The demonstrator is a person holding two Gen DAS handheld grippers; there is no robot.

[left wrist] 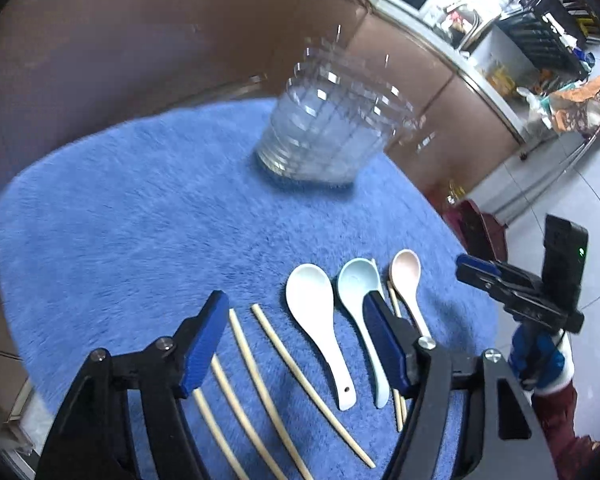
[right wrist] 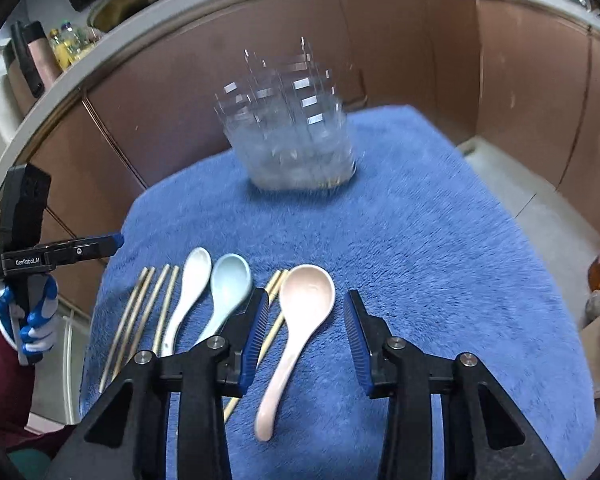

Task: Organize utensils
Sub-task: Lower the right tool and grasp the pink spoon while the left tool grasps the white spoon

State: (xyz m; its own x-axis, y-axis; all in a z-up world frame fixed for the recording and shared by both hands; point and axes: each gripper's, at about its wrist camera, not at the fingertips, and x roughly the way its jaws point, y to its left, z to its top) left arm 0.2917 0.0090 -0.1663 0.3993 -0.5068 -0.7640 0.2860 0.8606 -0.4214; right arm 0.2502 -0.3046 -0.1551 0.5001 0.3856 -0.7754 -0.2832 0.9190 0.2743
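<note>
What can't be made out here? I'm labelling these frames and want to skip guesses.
- Clear holder: motion-blurred in both wrist views, so compartments and contents are unreadable.
- Chopsticks: lower ends hidden behind the left tool in the left view.
- Chopstick pair by the pink spoon: partly covered by the right tool.
- Counter items: too small.

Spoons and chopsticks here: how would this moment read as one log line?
left gripper open over chopsticks | right gripper open around pink spoon | clear holder empty | nothing grasped
</note>
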